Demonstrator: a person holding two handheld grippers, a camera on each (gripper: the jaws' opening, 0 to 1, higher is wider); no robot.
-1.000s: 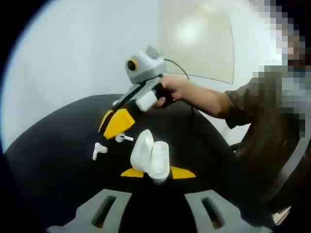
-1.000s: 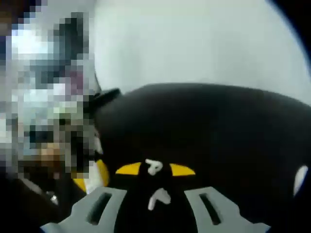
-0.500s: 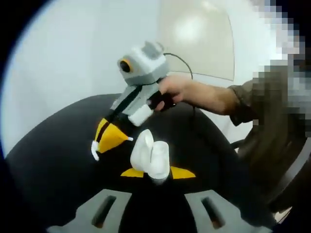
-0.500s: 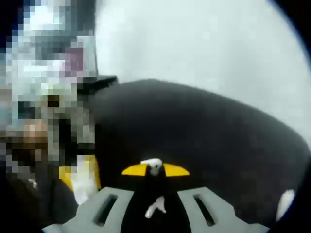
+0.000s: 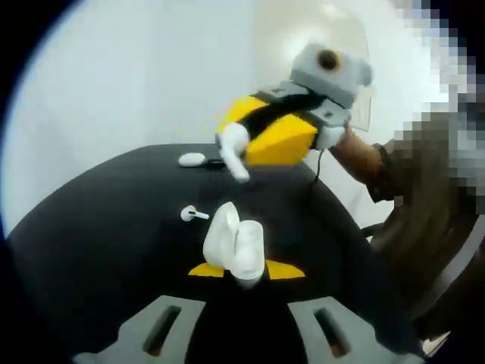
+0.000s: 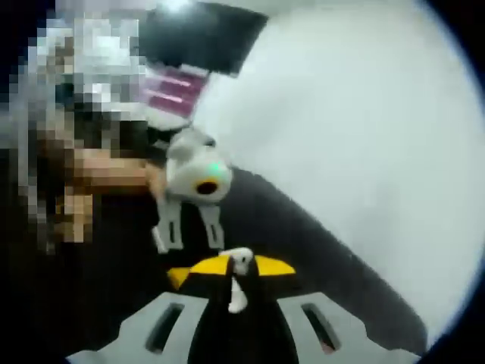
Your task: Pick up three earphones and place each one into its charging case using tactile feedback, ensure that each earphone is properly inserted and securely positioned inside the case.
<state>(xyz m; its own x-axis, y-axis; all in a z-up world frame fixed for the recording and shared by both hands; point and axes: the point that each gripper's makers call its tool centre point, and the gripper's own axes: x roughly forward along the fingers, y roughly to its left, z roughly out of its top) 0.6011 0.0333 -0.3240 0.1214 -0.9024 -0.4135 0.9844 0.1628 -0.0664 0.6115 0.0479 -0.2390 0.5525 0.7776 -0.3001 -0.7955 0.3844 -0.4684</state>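
left gripper (image 5: pixel 245 271) pinched its yellow-tipped fingers (image 5: pixel 203 269) on the base of a white charging case (image 5: pixel 236 246), lid swung open and case standing upright just above the black bench (image 5: pixel 91 250). in the left gripper view, right gripper (image 5: pixel 236 155) hung in the air above the far side of the bench, yellow fingers (image 5: pixel 280 140) pressed together on a white earphone (image 5: pixel 233 150), stem pointing down and out past the tips. in the right gripper view, same earphone (image 6: pixel 239 277) clamped between the yellow tips (image 6: pixel 274 266), bud at the tips and stem trailing toward the camera. second earphone (image 5: pixel 192 214) lay loose on the bench just left of the open case, apart from it. small white oval thing (image 5: pixel 192 160) sat near the far edge of the bench, too blurred to identify. left gripper's grey body (image 6: pixel 193 182) seen in the right gripper view.
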